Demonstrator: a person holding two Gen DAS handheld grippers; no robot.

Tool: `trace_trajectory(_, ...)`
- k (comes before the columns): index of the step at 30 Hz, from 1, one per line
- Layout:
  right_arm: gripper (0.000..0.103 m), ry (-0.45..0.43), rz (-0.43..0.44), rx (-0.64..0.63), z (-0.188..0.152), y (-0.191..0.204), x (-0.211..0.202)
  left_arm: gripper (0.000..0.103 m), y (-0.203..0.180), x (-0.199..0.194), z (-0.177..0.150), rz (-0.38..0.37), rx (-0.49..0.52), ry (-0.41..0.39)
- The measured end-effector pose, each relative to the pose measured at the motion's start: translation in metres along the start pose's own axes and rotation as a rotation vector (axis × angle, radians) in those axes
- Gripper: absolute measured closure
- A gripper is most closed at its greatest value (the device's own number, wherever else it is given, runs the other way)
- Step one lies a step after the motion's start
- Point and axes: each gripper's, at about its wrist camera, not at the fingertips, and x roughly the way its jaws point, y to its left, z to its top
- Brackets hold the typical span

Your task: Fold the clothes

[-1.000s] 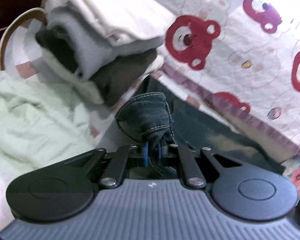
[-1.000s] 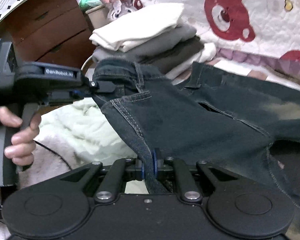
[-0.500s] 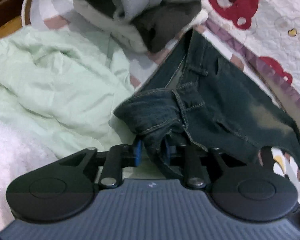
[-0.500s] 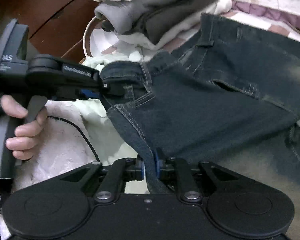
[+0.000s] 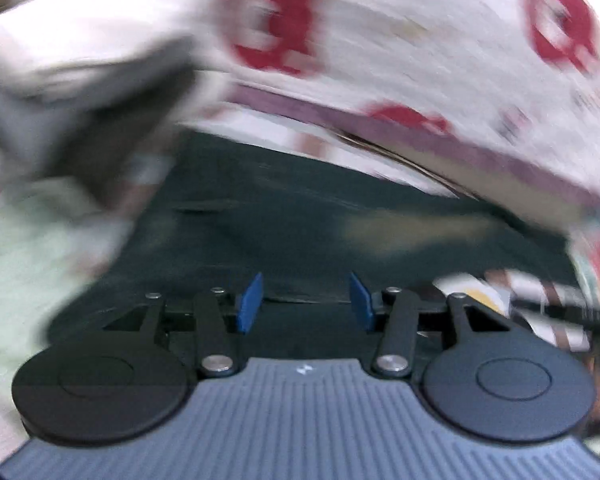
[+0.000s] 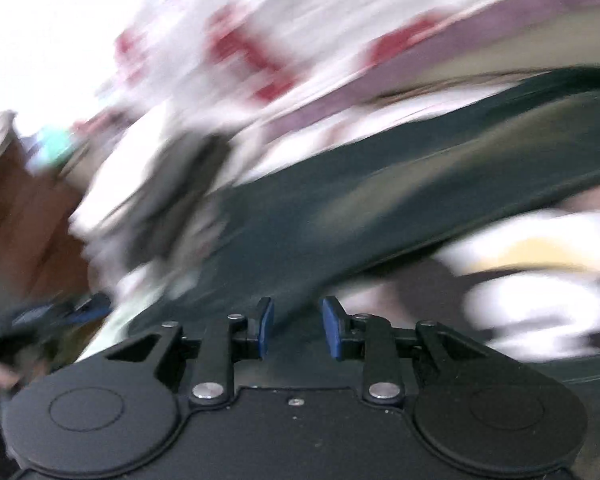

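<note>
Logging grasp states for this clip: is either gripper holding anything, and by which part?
Nothing held. The left gripper and right gripper are both open above the dark jeans.

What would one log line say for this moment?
left gripper: open, empty | right gripper: open, empty | jeans: lying flat on bed | views: motion-blurred
</note>
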Motion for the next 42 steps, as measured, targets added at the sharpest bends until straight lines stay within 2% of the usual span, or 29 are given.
trace_trajectory(3,0.07,-0.109,-0.187,0.079,0.024,-0.074,-0.052,0.056,-0.043,0.03,0.005,-0.063,0.121,0.023)
trace_trajectory(10,0.065,-0.285,-0.395,0.387,0.047,-0.224,-0.145,0.056,-0.142,0.101,0.015,-0.209,0.403,0.078)
trace_trajectory(12,0.065,-0.305,-0.417,0.46,0.049,-0.252,-0.154,0.056,-0.171,0.121,0.018,-0.251,0.483,0.093)
trace_trajectory(14,0.065,-0.325,-0.438,0.532,0.052,-0.281,-0.163,0.059,-0.181,0.132,0.019,-0.272,0.52,0.097)
trace_trajectory(15,0.065,-0.333,-0.465,0.547,0.056,-0.291,-0.163,0.073,-0.183,0.136,0.019,-0.279,0.53,0.096)
trace_trajectory(16,0.065,-0.334,-0.484,0.554,0.06,-0.301,-0.165,0.094,-0.185,0.14,0.019,-0.285,0.54,0.096)
trace_trajectory(18,0.065,-0.336,-0.521,0.594,0.066,-0.321,-0.164,0.096,-0.189,0.147,0.019,-0.298,0.56,0.095)
trace_trajectory(22,0.065,-0.368,-0.526,0.688,0.062,-0.346,-0.16,0.096,-0.195,0.163,0.02,-0.323,0.593,0.094)
trace_trajectory(26,0.063,-0.413,-0.58,0.716,0.066,-0.363,-0.149,0.096,-0.199,0.174,0.013,-0.299,0.648,0.095)
trace_trajectory(30,0.061,-0.499,-0.502,0.848,0.067,-0.385,-0.143,0.093,-0.204,0.184,0.005,-0.288,0.71,0.081)
trace_trajectory(32,0.061,-0.532,-0.471,0.888,0.07,-0.39,-0.139,0.093,-0.205,0.188,0.006,-0.293,0.715,0.08)
trace_trajectory(36,0.06,-0.6,-0.499,0.916,0.072,-0.393,-0.126,0.093,-0.202,0.193,0.012,-0.328,0.674,0.09)
trace_trajectory(40,0.058,-0.691,-0.512,0.952,0.071,-0.395,-0.115,0.094,-0.197,0.199,0.012,-0.32,0.67,0.113)
trace_trajectory(41,0.063,-0.732,-0.502,0.969,0.067,-0.396,-0.114,0.094,-0.196,0.2,0.012,-0.32,0.669,0.116)
trace_trajectory(42,0.069,-0.721,-0.514,0.971,0.067,-0.398,-0.114,0.094,-0.195,0.199,0.012,-0.319,0.663,0.115)
